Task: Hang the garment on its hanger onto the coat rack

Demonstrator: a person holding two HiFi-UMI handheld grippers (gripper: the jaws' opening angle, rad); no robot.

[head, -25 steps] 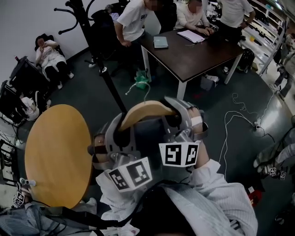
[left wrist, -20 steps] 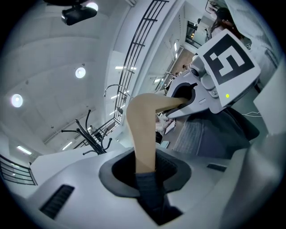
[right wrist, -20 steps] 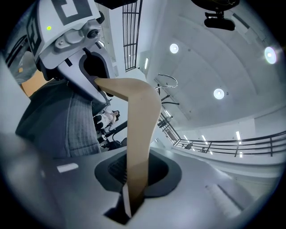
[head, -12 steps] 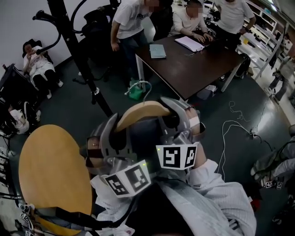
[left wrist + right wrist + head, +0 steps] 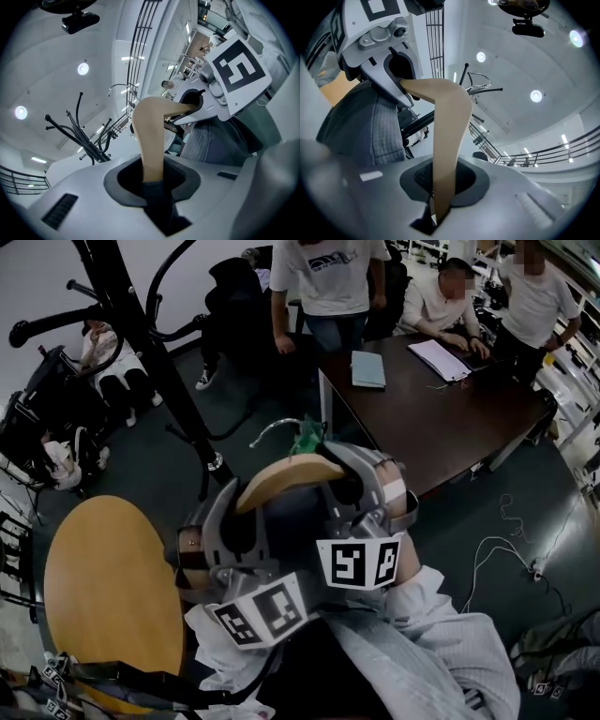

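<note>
Head view: gripping the wooden hanger (image 5: 286, 476) at both ends with left tool (image 5: 246, 512) and right tool (image 5: 361, 486), near the black coat rack (image 5: 141, 343) (hook in open air). Left gripper view: clamped on one hanger arm, striped garment (image 5: 211, 140) draped beneath. Right gripper view: pinched tight on the other arm.

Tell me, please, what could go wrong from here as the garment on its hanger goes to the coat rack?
1. The metal hook of the hanger is small, and the coat rack has several curved arms, so the hook could miss or catch the wrong one.
2. The left gripper and right gripper each clamp one end of the hanger. Uneven motion could twist it and let the garment slide off.
</note>
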